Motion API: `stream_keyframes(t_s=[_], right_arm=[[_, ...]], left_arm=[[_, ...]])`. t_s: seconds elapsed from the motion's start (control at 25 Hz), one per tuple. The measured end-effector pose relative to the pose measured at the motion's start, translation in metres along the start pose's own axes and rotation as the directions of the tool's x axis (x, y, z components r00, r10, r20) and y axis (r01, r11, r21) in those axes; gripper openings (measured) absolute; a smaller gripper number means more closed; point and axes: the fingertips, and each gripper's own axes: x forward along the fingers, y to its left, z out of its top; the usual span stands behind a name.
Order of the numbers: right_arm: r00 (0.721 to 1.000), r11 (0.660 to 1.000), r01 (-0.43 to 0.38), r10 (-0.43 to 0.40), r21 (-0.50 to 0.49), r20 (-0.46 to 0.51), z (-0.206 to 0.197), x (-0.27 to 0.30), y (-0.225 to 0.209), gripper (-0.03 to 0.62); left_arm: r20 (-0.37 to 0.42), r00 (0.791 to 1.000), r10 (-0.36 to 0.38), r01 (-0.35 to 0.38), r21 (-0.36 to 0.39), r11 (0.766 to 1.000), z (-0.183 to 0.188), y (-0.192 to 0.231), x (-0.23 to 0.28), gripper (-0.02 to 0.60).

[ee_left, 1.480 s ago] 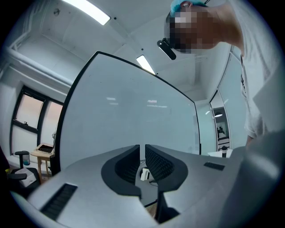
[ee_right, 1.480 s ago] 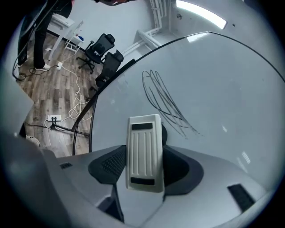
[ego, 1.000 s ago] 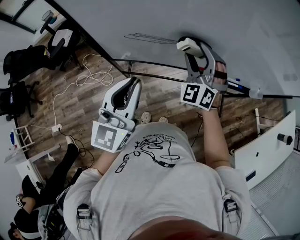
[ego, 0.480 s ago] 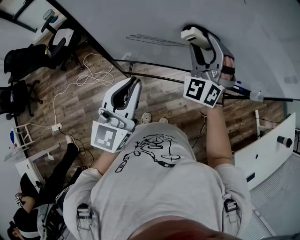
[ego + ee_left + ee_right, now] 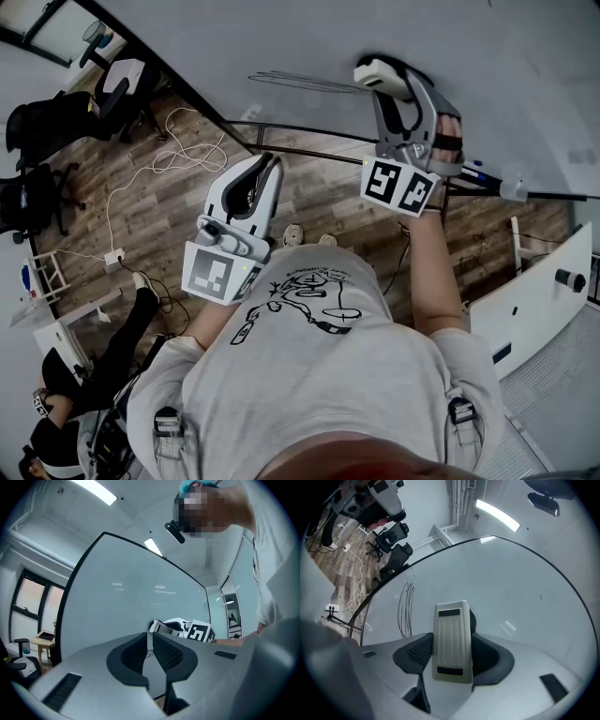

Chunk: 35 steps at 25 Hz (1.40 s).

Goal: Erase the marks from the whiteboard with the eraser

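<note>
The whiteboard (image 5: pixel 309 37) fills the top of the head view, with thin black pen lines (image 5: pixel 300 80) near its lower edge. My right gripper (image 5: pixel 382 75) is shut on a pale ribbed eraser (image 5: pixel 380 73), which is against the board just right of the lines. In the right gripper view the eraser (image 5: pixel 451 639) stands between the jaws, with the lines (image 5: pixel 405 609) to its left on the whiteboard (image 5: pixel 511 583). My left gripper (image 5: pixel 267 169) hangs lower, away from the board. Its jaws (image 5: pixel 150 641) are together with nothing between them.
A black frame rail (image 5: pixel 309 155) runs under the board. Office chairs (image 5: pixel 56 122) and a white cable (image 5: pixel 178 155) lie on the wooden floor at left. A seated person (image 5: pixel 84 384) is at lower left. A white panel (image 5: pixel 530 300) stands at right.
The right gripper with the eraser swung up and right along the board, then came back left toward the pen lines. The left gripper has stayed still.
</note>
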Motion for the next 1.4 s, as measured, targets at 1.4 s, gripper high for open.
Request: stream_keyframes(t_s=[1.4], right_arm=[[0.998,0.996,-0.047,0.05,-0.071,0.043,-0.016,0.014,0.085,0.259]], left_arm=[[-0.013,1.0,0.024,-0.024,-0.012,1.0,-0.003,0.012,-0.002,0.052]])
